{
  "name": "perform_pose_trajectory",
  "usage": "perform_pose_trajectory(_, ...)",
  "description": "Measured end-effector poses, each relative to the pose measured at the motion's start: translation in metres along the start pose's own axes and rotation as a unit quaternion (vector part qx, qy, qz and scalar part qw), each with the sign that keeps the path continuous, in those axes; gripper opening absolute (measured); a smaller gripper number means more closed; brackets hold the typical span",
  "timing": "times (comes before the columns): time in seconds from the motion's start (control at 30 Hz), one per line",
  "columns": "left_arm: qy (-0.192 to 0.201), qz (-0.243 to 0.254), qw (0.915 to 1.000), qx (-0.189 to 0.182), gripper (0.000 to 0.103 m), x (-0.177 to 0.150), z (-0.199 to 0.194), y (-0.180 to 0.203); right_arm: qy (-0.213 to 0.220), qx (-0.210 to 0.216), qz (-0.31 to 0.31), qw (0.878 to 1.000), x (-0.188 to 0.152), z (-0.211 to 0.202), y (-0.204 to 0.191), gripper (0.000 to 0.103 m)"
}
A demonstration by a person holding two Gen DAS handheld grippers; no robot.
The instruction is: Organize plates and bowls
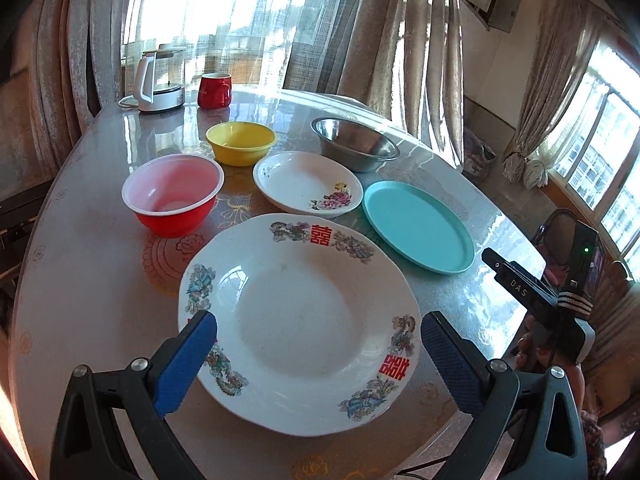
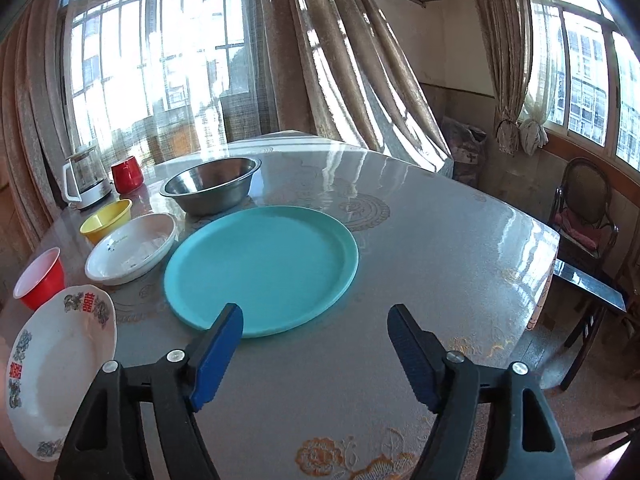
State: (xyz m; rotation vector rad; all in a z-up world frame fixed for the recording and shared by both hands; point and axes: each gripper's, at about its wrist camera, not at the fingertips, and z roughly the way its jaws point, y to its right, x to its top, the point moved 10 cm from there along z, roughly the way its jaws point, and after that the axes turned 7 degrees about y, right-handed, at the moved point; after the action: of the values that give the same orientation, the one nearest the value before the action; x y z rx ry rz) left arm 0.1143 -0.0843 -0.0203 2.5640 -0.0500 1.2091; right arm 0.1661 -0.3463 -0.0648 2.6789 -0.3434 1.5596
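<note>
A large white plate with red characters (image 1: 296,320) (image 2: 60,360) lies near the table's front edge. My left gripper (image 1: 318,344) hovers over it, open, one blue finger at each side of its rim, touching nothing. Behind it lie a small flowered white plate (image 1: 308,182) (image 2: 132,248) and a teal plate (image 1: 418,226) (image 2: 260,268). A red bowl (image 1: 172,196), a yellow bowl (image 1: 241,142) and a steel bowl (image 1: 354,144) stand separately farther back. My right gripper (image 2: 316,332) is open and empty, just short of the teal plate's near edge.
A glass kettle (image 1: 160,80) and a red mug (image 1: 214,90) stand at the table's far left. The glossy round table (image 2: 440,280) is bare to the right of the teal plate. A wooden chair (image 2: 584,220) stands beyond the right edge; curtains hang behind.
</note>
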Motion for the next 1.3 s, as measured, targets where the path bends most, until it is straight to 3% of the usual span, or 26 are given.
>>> perform_pose_trajectory(0.27,-0.017,-0.013,0.9997,-0.012,0.103,0.021,0.023,0.019,-0.033,-0.015,-0.012,0.999,0.014,0.049,0.026,0.060)
perform_pose_trajectory(0.43,-0.011,0.011,0.9997,0.020,0.099,0.034,0.037,0.025,-0.075,-0.006,0.000,0.997,0.009,0.077,0.028,0.041)
perform_pose_trajectory(0.6,-0.020,0.006,0.9994,0.028,0.097,0.045,0.055,0.029,-0.113,0.001,-0.015,0.993,-0.003,0.096,0.021,0.034)
perform_pose_trajectory(0.77,-0.028,0.005,0.9991,0.031,0.093,0.054,0.074,0.039,-0.113,-0.003,-0.008,0.994,-0.001,0.095,0.023,0.029)
perform_pose_trajectory(0.87,-0.035,0.013,0.9988,0.031,0.087,0.057,0.085,0.048,-0.112,-0.006,-0.007,0.994,0.000,0.093,0.025,0.026)
perform_pose_trajectory(1.0,-0.052,0.038,0.9973,0.034,0.073,0.055,0.104,0.060,-0.107,-0.023,-0.004,0.994,0.003,0.093,0.031,0.014)
perform_pose_trajectory(1.3,-0.106,0.048,0.9923,0.041,0.057,0.045,0.146,0.073,-0.100,-0.043,0.015,0.994,0.005,0.091,0.042,0.009)
